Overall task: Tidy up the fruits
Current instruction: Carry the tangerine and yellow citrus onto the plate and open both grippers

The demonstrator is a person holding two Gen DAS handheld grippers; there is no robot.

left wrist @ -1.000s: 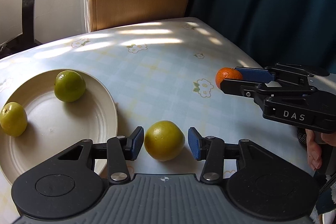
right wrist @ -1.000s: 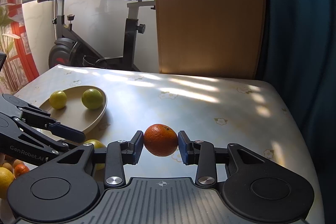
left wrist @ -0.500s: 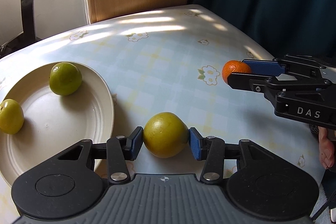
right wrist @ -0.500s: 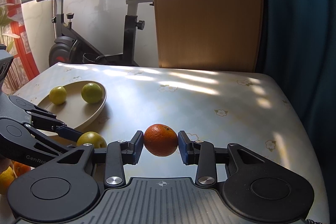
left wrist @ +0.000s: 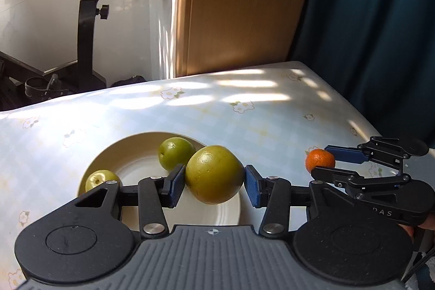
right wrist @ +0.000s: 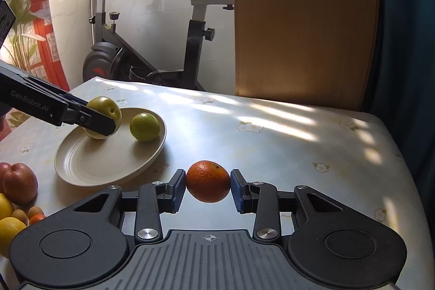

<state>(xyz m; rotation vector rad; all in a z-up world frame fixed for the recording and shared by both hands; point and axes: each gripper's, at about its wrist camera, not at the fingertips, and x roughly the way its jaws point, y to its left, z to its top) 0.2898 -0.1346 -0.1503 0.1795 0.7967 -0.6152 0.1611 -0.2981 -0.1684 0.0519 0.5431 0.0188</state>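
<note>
Holding a green fruit in my left gripper above the plate, where 2 sit; my right gripper clamps an orange; more fruit waits on the bench.

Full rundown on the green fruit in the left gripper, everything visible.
The green fruit is round, yellow-green, smooth and glossy with faint speckling, and a dimple shows at one end in the right wrist view. It looks whole and unbruised. The left gripper clamps it between its blue pads, one on each side. It hangs clear above the plate, next to another green fruit lying there; only the pads touch it.
</note>
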